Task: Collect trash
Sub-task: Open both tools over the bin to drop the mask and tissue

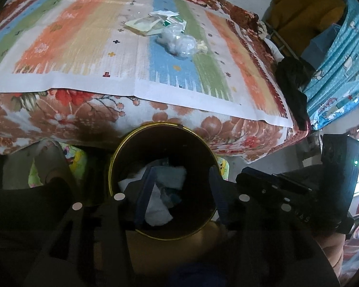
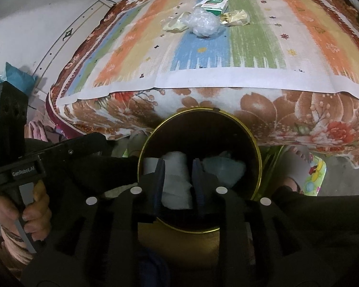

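Both grippers hang over the mouth of a round bin with a brass-coloured rim (image 1: 122, 143), which stands on the floor against the near edge of a bed. Seen from the left wrist, the left gripper (image 1: 180, 175) has its blue-padded jaws set well apart, nothing between them; below the gap lie crumpled white and pale blue papers (image 1: 170, 174) inside the bin. Seen from the right wrist, the right gripper (image 2: 178, 167) has its jaws parted only a little, with a white wad (image 2: 177, 186) showing in the gap. Whether the pads touch that wad or it simply lies in the bin below them cannot be told. A hand (image 2: 33, 212) grips the handle of the other gripper at the left of that view.

Beyond the bin, a floral blanket (image 2: 263, 110) hangs over the bed's side, and a striped cloth (image 1: 83, 43) of blue, green, orange and cream covers the top. Well back on that cloth sits more trash: a crumpled clear plastic bag (image 1: 178, 43), a green-and-white carton (image 2: 213, 4), and flat yellowish wrappers (image 2: 234, 18) just beside them. A blue patterned curtain (image 1: 339, 71) hangs to the right.
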